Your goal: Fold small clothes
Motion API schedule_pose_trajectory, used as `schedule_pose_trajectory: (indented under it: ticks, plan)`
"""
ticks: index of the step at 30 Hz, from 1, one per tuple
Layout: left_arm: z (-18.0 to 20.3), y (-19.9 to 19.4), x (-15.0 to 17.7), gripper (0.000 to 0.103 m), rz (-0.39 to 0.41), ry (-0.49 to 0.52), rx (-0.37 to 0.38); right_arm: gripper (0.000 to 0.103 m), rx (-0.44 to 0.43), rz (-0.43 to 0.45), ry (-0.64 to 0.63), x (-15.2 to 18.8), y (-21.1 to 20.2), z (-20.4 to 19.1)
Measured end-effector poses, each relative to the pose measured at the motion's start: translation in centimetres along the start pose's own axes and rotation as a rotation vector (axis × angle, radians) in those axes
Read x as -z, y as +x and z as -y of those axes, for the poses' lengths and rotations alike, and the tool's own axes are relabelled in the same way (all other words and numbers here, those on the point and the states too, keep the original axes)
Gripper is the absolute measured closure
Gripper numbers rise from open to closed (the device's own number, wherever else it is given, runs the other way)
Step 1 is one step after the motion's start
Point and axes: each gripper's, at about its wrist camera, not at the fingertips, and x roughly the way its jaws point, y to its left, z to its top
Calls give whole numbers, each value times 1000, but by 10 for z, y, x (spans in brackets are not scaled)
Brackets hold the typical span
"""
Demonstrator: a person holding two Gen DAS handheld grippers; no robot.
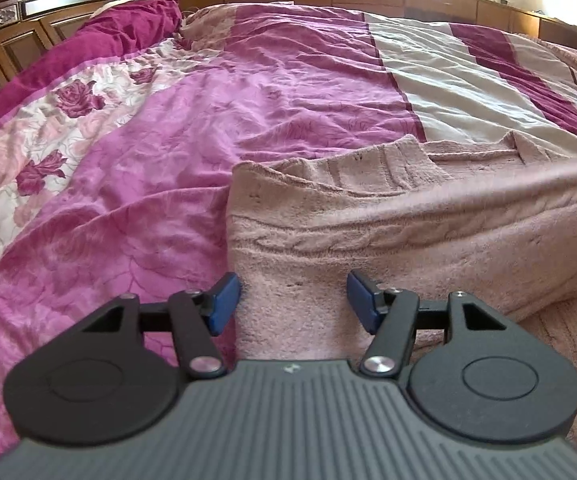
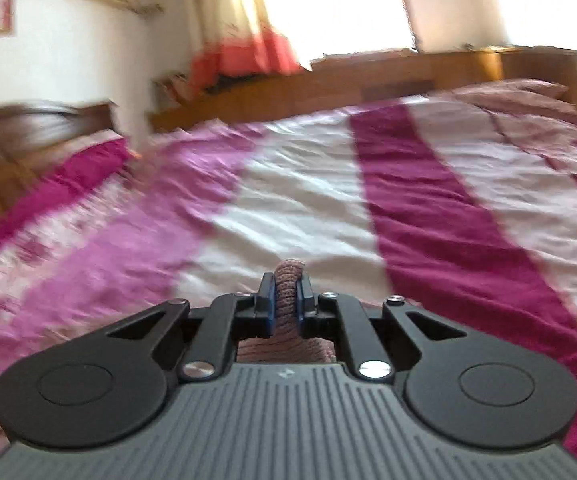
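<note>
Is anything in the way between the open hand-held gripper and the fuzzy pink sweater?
Nothing visible is. The left hand-held gripper is open, with the pink sweater directly between its blue pads. The right hand-held gripper is already shut on a fold of the sweater.

dusty pink fuzzy knit garment [image 1: 428,216] with pale buttons, magenta and lilac bedspread [image 1: 216,92] with rose print at left and cream and maroon stripes at right, dark brown carved headboard [image 1: 16,12], black grippers with blue pads [image 1: 224,300], coral-edged curtain [image 2: 244,40]
</note>
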Motion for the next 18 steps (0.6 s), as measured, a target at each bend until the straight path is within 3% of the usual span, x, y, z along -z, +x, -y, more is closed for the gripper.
schedule_pose_trajectory:
  ticks: [2, 5, 7, 9, 10, 14, 18]
  plan:
    - [1, 0, 0, 41, -2, 11, 0, 92, 55, -103, 21, 12, 21, 6]
    - [1, 0, -2, 41, -10, 12, 4, 89, 110, -180, 51, 30, 41, 14]
    - [0, -1, -2, 41, -12, 14, 9, 79, 117, -164, 76, 39, 39, 17]
    - [-1, -1, -2, 41, -11, 14, 12, 59, 147, -132, 83, 40, 30, 16]
    - [-1, -1, -2, 41, -12, 13, 11, 56, 157, -101, 79, 39, 23, 15]
    - [-1, -1, -3, 40, -14, 8, 6, 54, 121, -27, 62, 34, -6, 8]
    - [2, -1, -3, 40, -17, 7, -4, 54, 48, -44, 14, 34, -20, -3]
